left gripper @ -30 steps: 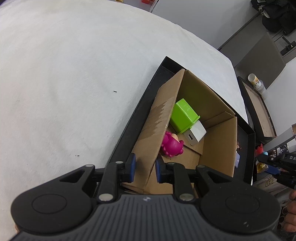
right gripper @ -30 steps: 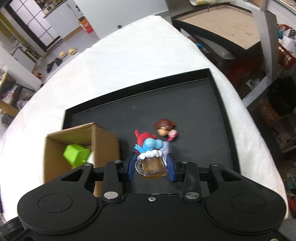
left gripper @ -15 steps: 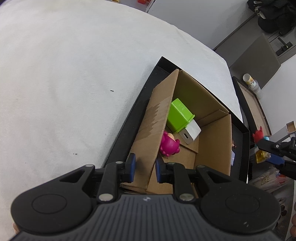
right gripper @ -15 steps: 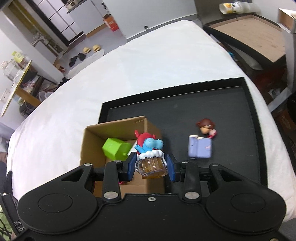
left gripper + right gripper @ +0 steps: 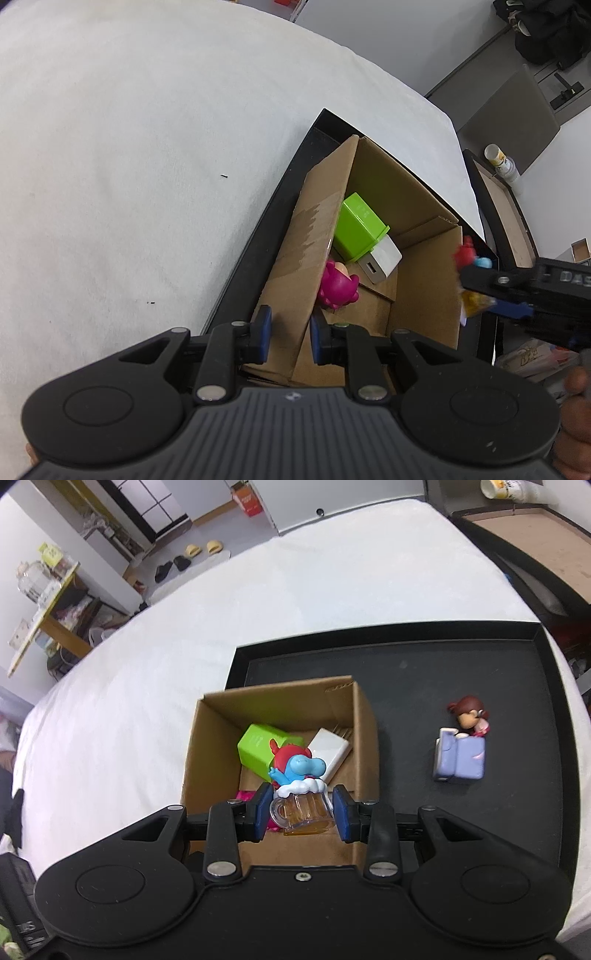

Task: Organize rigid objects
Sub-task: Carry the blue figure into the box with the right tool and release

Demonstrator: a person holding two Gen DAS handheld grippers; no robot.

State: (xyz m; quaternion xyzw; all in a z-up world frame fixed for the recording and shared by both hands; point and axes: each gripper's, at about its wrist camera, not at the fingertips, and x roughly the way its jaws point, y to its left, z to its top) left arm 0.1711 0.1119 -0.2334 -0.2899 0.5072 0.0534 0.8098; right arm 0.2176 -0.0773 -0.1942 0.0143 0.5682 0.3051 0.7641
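Mug figurine in right gripper bears no legible writing.

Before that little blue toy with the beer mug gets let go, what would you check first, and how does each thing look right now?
1. Blue figure with mug firmly held between the right gripper fingers: ok.
2. Toy over the open cardboard box, not over the black tray: ok.
3. Left gripper steadying the box wall between its fingers: ok.
4. Free room inside beside the green block, white charger and pink toy: ok.
5. Drop height above the box floor: cannot tell.
6. Tray emptied: not ok, the doll on the purple bed remains.
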